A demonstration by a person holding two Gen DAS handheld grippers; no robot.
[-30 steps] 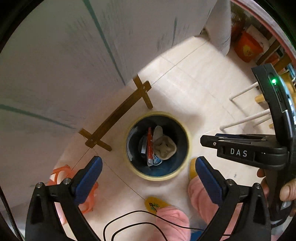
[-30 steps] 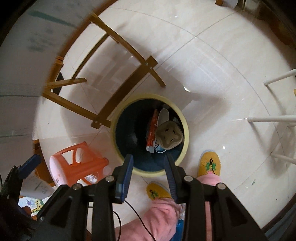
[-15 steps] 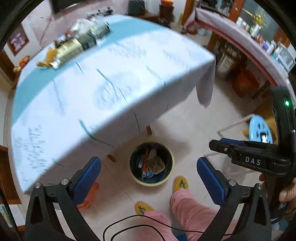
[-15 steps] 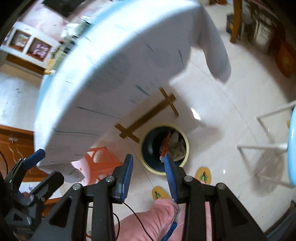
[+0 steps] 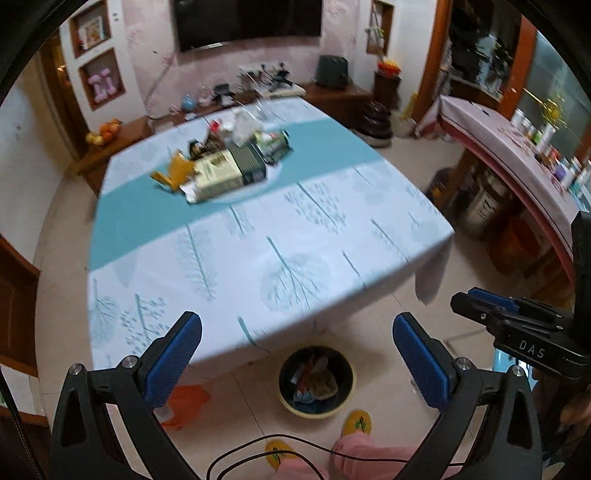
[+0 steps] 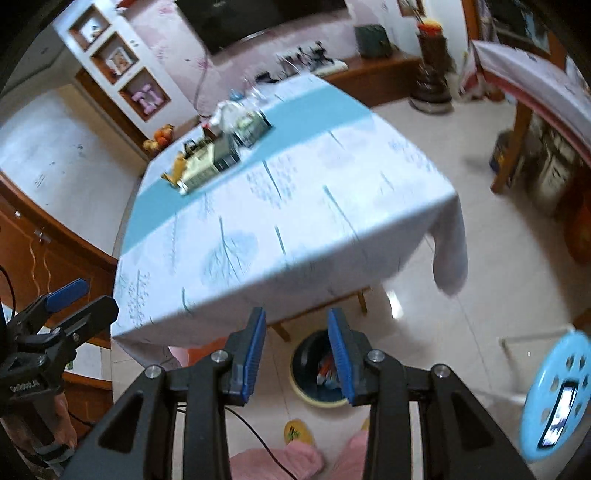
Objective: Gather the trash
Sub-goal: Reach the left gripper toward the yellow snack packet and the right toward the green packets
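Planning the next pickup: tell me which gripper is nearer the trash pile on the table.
Left, probably. The left gripper hovers off the table's near edge, the trash pile ahead, slightly left. The right gripper hangs farther right, with the pile well to its left.

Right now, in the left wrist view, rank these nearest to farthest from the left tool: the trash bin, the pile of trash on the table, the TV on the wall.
1. Trash bin: on the floor, just beyond the left tool.
2. Pile of trash: mid-table, on the teal stripe.
3. TV: on the far wall.
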